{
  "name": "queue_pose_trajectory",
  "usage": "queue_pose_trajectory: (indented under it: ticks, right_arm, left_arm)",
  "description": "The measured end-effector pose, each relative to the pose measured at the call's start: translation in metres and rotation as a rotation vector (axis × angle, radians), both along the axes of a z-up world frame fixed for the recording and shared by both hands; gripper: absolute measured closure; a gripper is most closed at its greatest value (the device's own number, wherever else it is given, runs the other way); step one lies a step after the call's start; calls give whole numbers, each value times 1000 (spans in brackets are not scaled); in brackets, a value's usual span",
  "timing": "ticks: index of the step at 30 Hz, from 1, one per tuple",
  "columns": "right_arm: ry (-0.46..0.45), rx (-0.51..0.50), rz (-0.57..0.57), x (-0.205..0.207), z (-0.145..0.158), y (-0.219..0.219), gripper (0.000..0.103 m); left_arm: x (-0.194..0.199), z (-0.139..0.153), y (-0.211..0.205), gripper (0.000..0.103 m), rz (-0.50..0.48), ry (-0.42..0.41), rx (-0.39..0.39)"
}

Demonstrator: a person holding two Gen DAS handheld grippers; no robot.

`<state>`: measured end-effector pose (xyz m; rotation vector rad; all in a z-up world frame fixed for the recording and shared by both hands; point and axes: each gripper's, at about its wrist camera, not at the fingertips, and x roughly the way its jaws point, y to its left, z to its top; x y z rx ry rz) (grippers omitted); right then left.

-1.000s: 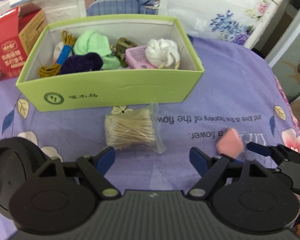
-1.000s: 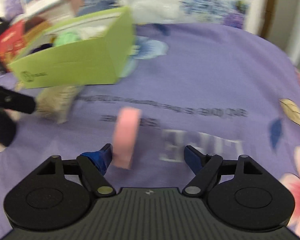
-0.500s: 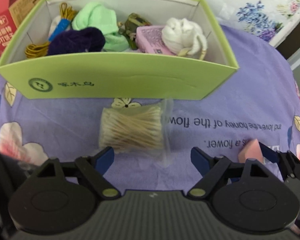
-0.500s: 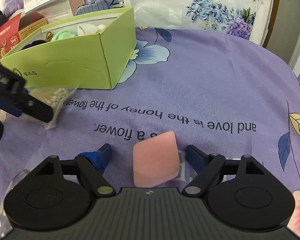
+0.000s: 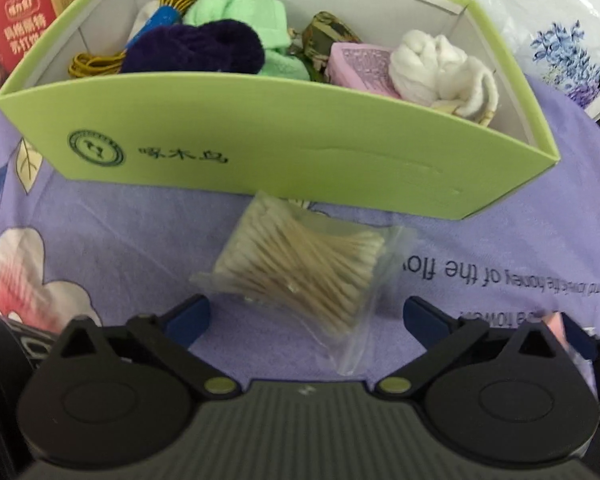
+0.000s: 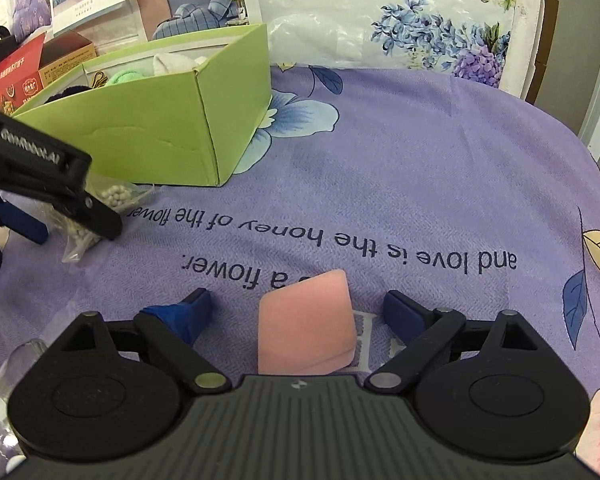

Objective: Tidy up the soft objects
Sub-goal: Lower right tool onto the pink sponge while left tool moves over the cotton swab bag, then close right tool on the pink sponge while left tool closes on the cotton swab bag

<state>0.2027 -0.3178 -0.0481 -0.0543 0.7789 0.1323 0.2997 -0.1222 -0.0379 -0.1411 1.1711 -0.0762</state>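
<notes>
A clear bag of cotton swabs (image 5: 306, 276) lies on the purple cloth just in front of the green box (image 5: 260, 152). My left gripper (image 5: 306, 312) is open, its jaws on either side of the bag's near end. A pink sponge (image 6: 306, 326) lies on the cloth between the open jaws of my right gripper (image 6: 298, 308). The bag also shows in the right wrist view (image 6: 100, 208), partly behind the left gripper. The box holds a purple ball (image 5: 204, 50), green cloth (image 5: 240, 8), a pink packet (image 5: 360, 68) and white cotton (image 5: 440, 68).
A red carton (image 5: 8, 36) stands left of the box. The green box also shows in the right wrist view (image 6: 140, 132), far left. Packaged floral bedding (image 6: 400, 28) lines the back edge. The purple cloth (image 6: 420, 168) stretches to the right.
My left gripper has moved forward to the swab bag, which now lies between its jaws. The pink sponge, upright and blurred one second ago, now lies flat between my right jaws.
</notes>
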Motion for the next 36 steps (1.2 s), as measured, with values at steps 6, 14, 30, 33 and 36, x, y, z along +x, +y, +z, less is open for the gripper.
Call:
queue_pose_trajectory:
  ticks: [6,14,30,33,36]
  right_arm:
    - [-2,-10,1,1,1,0,21]
    - [-37,36,-15,-22,11,-12,84]
    - [-168,85,20,-56,78,-5,84]
    - [-166,99,39,-47,82,5,83]
    - [-146,67,52,-37,77,15,83]
  left_arm:
    - [-1,-4,-9,7,-33,-17,43]
    - [-27,17,-10,82,-103,-49,-45]
    - [-53,104,34,98,-208,-145,-205]
    - [-50,115,44,98,-205,-164,-198]
    - [-49,99,40,88,-209,-95,-210]
